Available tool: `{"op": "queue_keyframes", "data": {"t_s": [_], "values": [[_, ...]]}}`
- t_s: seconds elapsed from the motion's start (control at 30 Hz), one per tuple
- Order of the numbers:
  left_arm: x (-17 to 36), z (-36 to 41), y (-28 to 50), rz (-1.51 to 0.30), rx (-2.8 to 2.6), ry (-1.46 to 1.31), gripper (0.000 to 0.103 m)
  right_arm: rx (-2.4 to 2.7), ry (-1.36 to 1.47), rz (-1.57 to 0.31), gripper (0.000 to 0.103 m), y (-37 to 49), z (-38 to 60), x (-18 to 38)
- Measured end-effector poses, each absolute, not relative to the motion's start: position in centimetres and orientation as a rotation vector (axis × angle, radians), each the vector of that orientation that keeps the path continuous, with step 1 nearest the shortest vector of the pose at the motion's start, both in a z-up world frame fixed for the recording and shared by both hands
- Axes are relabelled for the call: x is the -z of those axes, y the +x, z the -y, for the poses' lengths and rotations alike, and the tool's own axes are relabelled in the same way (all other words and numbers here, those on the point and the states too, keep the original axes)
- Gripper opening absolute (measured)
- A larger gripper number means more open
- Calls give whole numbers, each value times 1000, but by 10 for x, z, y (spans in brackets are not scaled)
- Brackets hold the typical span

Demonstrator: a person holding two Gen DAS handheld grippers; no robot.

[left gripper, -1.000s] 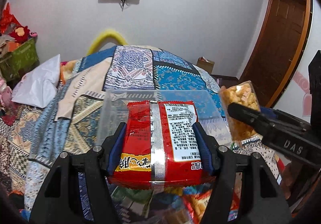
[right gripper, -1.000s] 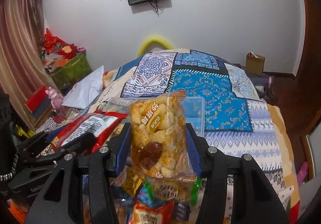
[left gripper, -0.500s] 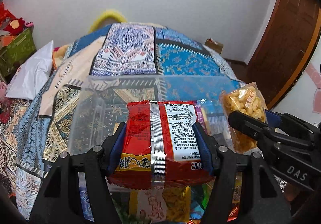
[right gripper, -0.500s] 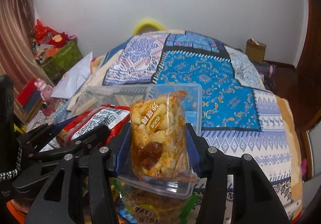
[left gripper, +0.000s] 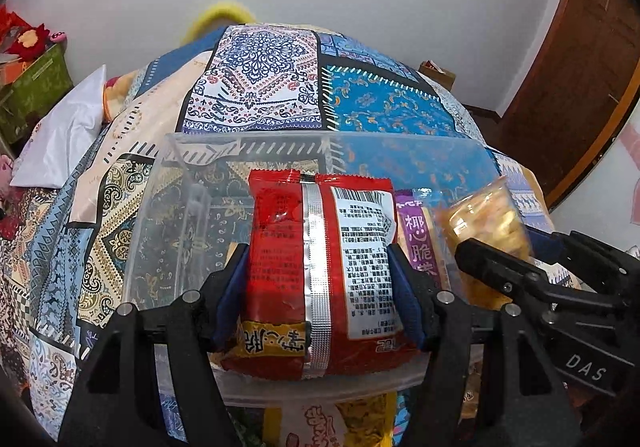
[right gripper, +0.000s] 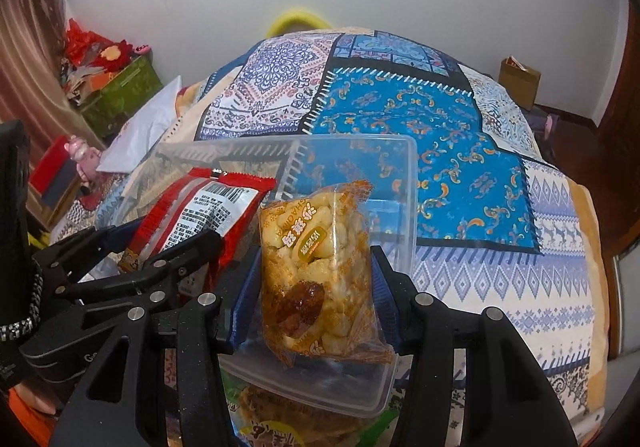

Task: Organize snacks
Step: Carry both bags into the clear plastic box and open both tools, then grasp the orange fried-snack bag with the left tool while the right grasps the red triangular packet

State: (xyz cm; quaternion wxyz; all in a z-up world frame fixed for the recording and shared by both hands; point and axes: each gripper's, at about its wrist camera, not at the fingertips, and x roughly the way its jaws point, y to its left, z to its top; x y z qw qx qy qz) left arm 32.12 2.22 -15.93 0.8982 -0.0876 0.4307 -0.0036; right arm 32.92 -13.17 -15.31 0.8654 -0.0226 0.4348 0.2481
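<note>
Nearest: loose snack packets (left gripper: 320, 423) lie on the bedspread under and in front of the bin's near rim, not yet sorted; their number cannot be told.

Left gripper (left gripper: 320, 283): clenched on the red packet (left gripper: 320, 267), blue pads pressing both its sides. The packet is held upright over the near left part of the clear plastic bin (left gripper: 176, 207), its lower end about level with the near rim.

Right gripper (right gripper: 316, 279): clenched on the clear bag of puffed pieces (right gripper: 316, 267), held upright over the near right part of the bin, just beside the red packet.

Inside the bin: a purple packet (left gripper: 420, 243) stands between the two held items. The left half looks bare.

Bin: see-through, set on the patchwork bedspread (right gripper: 460, 151), which runs to the far wall. A white pillow (left gripper: 60, 139) lies at far left.

Risks, as judged:
- Both grippers work close together; opening one could knock the other's fingers or bag.
- Released from this height, either packet may tip over the near rim onto the loose snacks.
- The bin is light and sits on soft bedding; a downward push on its rim could tilt or slide it.
- The clear bag holds brittle pieces; a harder squeeze may crush them.
</note>
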Motion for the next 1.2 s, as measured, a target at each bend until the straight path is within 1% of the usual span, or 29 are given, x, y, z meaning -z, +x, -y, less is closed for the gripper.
{"op": "queue_keyframes", "data": {"t_s": [0.13,0.47,0.6,0.73,0.8,0.87,0.9,1.2], "values": [[152,-26,315,-885,31,-203,66,-512,-44,-899,57,327,135,148],[112,-22,275,-816,37,-140,67,-499,-51,-823,57,303,145,116],[96,-24,250,-785,29,-117,73,-498,-44,-794,57,286,155,103],[89,-29,226,-779,23,-104,74,-498,-36,-775,58,268,164,96],[88,-33,214,-783,18,-106,74,-494,-38,-770,59,259,168,95],[89,-34,205,-788,16,-100,74,-491,-37,-764,67,250,172,96],[90,-36,198,-794,15,-95,75,-486,-38,-760,68,243,173,97],[128,-41,157,-890,-2,-93,77,-497,-57,-808,68,210,176,124]]}}
